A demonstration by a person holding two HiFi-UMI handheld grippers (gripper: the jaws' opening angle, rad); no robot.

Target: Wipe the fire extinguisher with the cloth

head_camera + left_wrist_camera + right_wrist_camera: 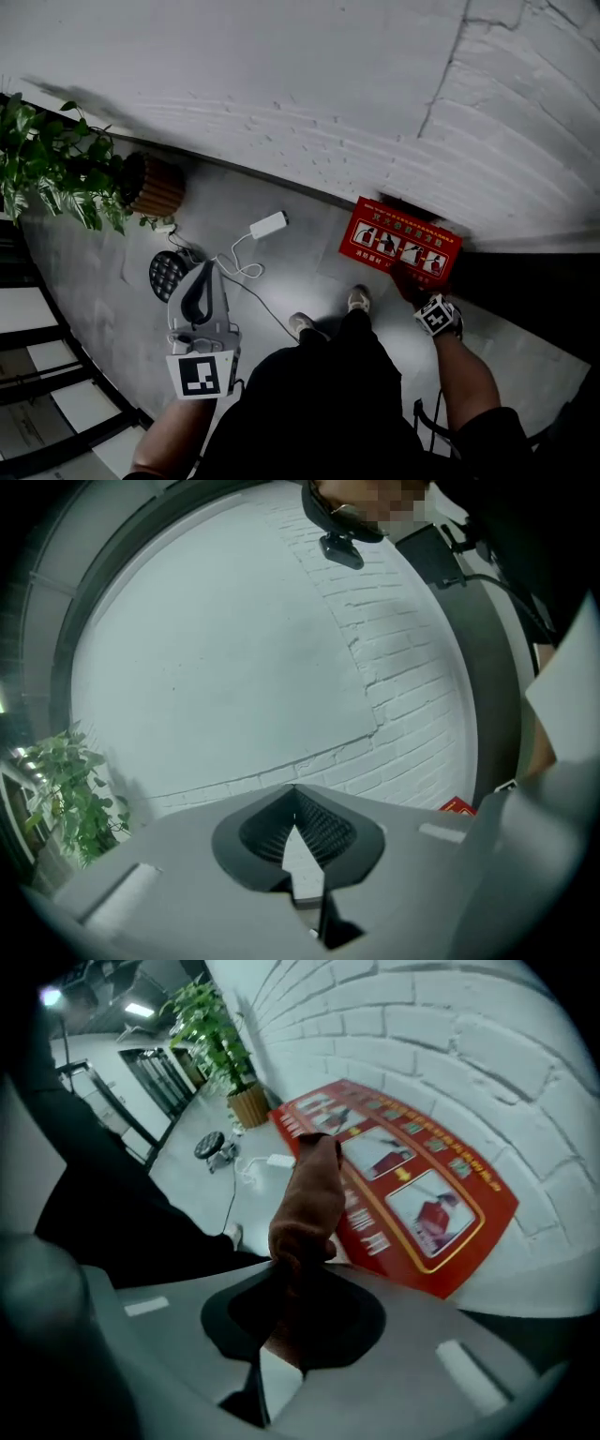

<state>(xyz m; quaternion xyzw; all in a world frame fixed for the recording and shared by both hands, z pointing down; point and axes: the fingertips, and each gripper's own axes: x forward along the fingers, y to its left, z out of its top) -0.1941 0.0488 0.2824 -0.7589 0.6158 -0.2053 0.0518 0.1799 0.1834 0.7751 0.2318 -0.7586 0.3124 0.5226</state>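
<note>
The fire extinguisher cabinet shows as a red panel [400, 240] with white pictograms, low against the white brick wall; in the right gripper view the same red panel [412, 1194] fills the middle right. My right gripper [413, 292] points steeply down at the panel's lower edge and is shut on a reddish-brown cloth [306, 1199], which sticks out past the jaws onto the panel. In the head view only a dark bit of the cloth [404, 279] shows. My left gripper [207, 269] hangs over the floor well left of the panel, shut, holding nothing; its jaws meet at the tips [295, 792].
A leafy plant [54, 167] in a wicker pot [156, 186] stands at the far left by the wall. A white power adapter [268, 224] with its cable and a round black object [168, 273] lie on the grey floor. The person's shoes [358, 299] are below the panel.
</note>
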